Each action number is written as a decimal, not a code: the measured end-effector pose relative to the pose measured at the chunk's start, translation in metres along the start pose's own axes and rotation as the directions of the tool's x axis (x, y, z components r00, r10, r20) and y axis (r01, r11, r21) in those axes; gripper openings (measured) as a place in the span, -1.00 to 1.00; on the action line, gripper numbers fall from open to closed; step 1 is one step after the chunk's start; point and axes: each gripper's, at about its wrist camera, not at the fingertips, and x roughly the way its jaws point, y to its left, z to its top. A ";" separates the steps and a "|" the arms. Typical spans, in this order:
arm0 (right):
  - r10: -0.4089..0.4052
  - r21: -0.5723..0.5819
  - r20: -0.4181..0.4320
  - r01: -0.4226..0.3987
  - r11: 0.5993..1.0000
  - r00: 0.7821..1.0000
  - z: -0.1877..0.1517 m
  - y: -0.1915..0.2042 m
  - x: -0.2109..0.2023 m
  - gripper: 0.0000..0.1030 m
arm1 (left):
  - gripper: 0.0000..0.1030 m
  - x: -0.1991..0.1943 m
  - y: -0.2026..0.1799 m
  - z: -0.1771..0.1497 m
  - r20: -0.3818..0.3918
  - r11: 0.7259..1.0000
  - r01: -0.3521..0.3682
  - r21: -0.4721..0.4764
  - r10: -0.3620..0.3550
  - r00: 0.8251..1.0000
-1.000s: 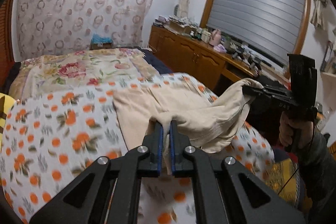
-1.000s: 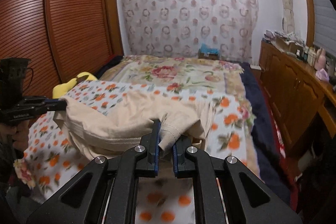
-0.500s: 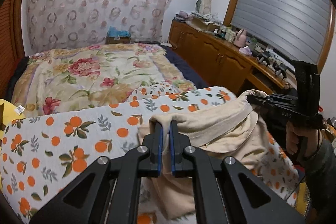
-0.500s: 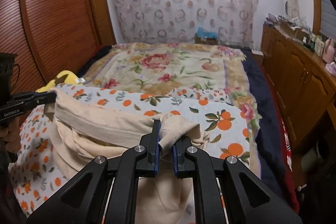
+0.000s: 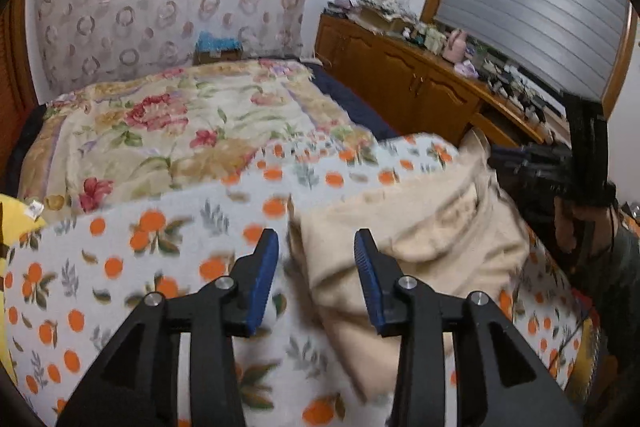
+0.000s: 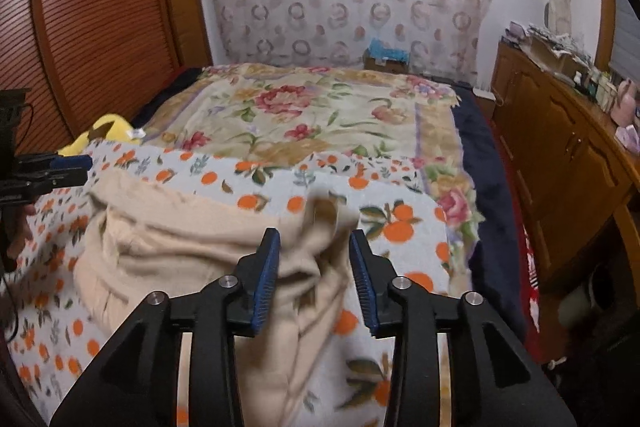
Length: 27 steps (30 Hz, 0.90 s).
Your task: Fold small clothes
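Releasing: both my left tool (image 5: pixel 316 247) and right tool (image 6: pixel 314 247) gape open over the cream knit garment (image 6: pixel 192 247); I should back straight out without snagging the fold.

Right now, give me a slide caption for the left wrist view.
Left tongs open above the beige garment lying on the orange-print blanket, right tongs at its far edge.

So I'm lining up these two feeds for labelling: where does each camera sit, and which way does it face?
Left wrist: on the left hand-held gripper, jaws open, facing up the bed over the beige garment; the right hand-held gripper shows at right.
Right wrist: on the right hand-held gripper, jaws open over the same beige garment; the left one shows at left.
Shared: the garment, the orange-print blanket and the floral quilt.
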 end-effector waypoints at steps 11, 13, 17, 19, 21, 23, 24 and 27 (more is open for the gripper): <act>0.027 -0.088 -0.097 -0.035 0.995 0.995 -0.027 0.012 0.007 -0.19 | -0.25 0.021 -0.013 -0.039 -0.131 1.000 0.019 0.021 -0.017 0.991; 0.042 -0.101 -0.090 -0.051 0.994 0.995 -0.022 0.013 0.015 -0.19 | -0.25 0.029 -0.017 -0.035 -0.134 0.999 0.023 0.028 -0.019 0.991; 0.056 -0.135 -0.061 -0.064 0.989 0.997 -0.007 0.011 0.030 -0.35 | -0.25 0.041 -0.020 -0.017 -0.115 0.999 0.007 0.047 -0.001 0.993; 0.086 -0.127 -0.049 -0.092 0.988 0.995 -0.001 0.007 0.036 -0.71 | -0.25 0.045 -0.018 -0.007 -0.094 0.999 -0.009 0.042 0.013 0.996; 0.139 -0.106 -0.032 -0.142 0.984 0.990 0.005 0.001 0.039 -0.92 | -0.25 0.049 -0.013 0.004 -0.071 1.000 -0.009 0.022 0.010 0.997; 0.165 -0.070 0.004 -0.165 0.984 0.986 0.010 -0.010 0.039 -1.00 | -0.25 0.053 -0.004 0.013 -0.053 1.000 -0.024 -0.005 0.024 0.998; 0.154 -0.055 0.016 -0.153 0.987 0.988 0.011 -0.014 0.038 -1.00 | -0.25 0.054 0.001 0.017 -0.043 0.999 -0.035 -0.019 0.034 0.998; -0.010 0.032 0.029 0.009 0.999 1.000 0.017 -0.034 0.040 -1.00 | -0.25 0.058 0.016 0.023 -0.015 0.993 -0.109 -0.051 0.108 0.994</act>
